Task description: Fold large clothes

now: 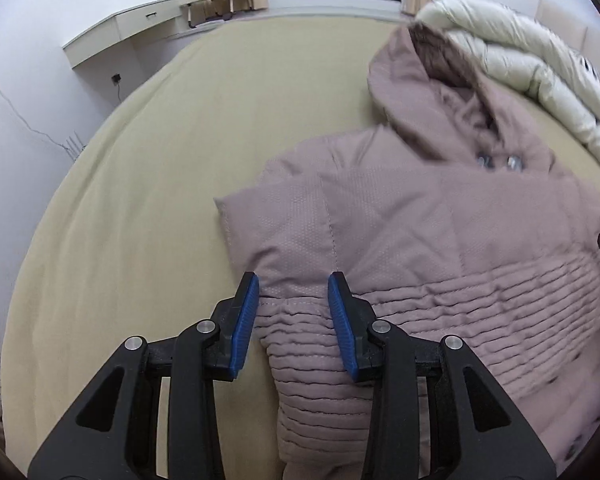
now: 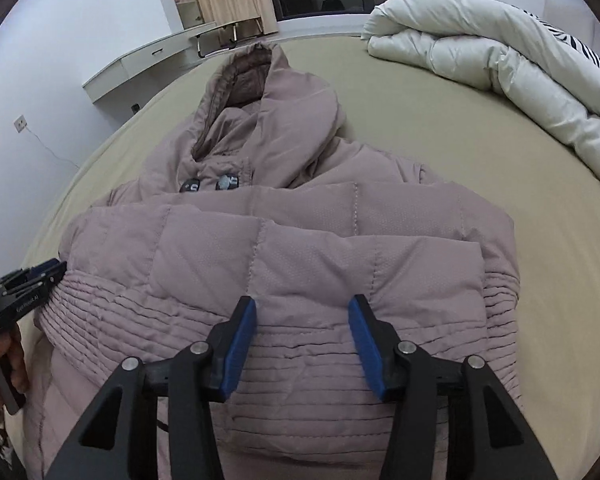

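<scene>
A mauve hooded puffer coat (image 1: 400,216) lies on the beige bed, hood pointing to the far side, sleeves folded in over the body. My left gripper (image 1: 294,280) is open over the coat's left edge, with fabric between its blue pads, not pinched. In the right wrist view the same coat (image 2: 300,248) fills the middle. My right gripper (image 2: 302,304) is open just above the ribbed waist band, holding nothing. The left gripper (image 2: 28,288) shows at the coat's left edge in that view.
A rolled white duvet (image 2: 500,64) lies on the bed's far right. The beige bed sheet (image 1: 160,160) stretches left of the coat. A white wall desk (image 1: 132,28) and a dark window stand beyond the bed.
</scene>
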A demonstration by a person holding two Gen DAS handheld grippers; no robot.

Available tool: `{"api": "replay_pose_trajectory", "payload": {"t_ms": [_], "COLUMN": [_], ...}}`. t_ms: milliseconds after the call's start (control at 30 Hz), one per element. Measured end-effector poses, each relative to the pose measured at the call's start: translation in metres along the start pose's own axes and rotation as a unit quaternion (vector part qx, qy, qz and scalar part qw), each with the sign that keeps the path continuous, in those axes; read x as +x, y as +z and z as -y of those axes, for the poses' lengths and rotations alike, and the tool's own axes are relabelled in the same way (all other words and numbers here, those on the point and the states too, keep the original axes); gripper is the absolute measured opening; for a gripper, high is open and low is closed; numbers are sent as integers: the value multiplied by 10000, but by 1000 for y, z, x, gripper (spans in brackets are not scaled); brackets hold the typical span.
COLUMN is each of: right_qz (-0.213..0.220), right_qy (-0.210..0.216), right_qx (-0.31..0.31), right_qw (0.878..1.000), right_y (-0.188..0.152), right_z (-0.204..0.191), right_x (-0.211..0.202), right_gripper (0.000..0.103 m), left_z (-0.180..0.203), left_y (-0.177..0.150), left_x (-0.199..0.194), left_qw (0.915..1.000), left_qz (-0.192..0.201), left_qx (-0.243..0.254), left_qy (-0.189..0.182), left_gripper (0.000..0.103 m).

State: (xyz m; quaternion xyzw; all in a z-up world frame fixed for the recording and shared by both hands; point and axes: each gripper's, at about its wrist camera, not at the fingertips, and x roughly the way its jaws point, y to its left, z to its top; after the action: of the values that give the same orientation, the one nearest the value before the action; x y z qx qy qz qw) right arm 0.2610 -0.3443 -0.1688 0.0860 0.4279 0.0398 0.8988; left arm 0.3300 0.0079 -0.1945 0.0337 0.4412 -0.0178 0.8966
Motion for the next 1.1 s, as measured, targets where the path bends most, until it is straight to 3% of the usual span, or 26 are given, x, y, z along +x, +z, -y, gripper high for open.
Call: {"api": "replay_pose_trajectory", "payload": {"t_ms": [33, 100, 133, 167, 300, 467, 633, 767, 1000, 1100], "right_qz": [49, 384, 554, 659, 744, 568, 290, 67, -269, -440], "right_qy": [32, 186, 207, 236, 240, 293, 252, 348, 233, -105], "right_qx": [150, 409, 521, 592, 578, 484, 312, 351, 65, 105], "right_qw": [9999, 9983, 9969, 9958, 9953, 9968, 9988, 9988, 9993, 9989], "right_y": [8, 28, 41, 54, 110, 155, 188, 212, 237, 244], "right_z": [2, 6, 11, 11, 10, 10, 8, 6, -21, -25], "right_x": [-5, -20, -26, -27, -14, 21, 69, 108, 169, 193], "right_gripper": [57, 79, 92, 97, 97, 95, 92, 91, 83, 76], "left_z": [1, 7, 11, 15, 48, 96, 134, 142, 126, 126], "left_y": [5, 28, 43, 56, 127, 199, 230, 240, 247, 245], "left_x": [-10, -19, -19, -20, 6, 70, 129, 170, 208, 211], "left_qw": [9998, 9992, 9986, 9977, 9973, 9979, 9980, 9983, 9983, 9979], "left_qz": [182, 388, 486, 572, 563, 120, -11, -89, -203, -193], "left_qx": [-57, -92, -115, -141, 30, 250, 561, 542, 378, 423], "left_qy": [-29, -67, -198, -334, -478, -582, -299, -202, -382, -455], "left_gripper": [38, 71, 78, 84, 84, 84, 84, 84, 37, 23]}}
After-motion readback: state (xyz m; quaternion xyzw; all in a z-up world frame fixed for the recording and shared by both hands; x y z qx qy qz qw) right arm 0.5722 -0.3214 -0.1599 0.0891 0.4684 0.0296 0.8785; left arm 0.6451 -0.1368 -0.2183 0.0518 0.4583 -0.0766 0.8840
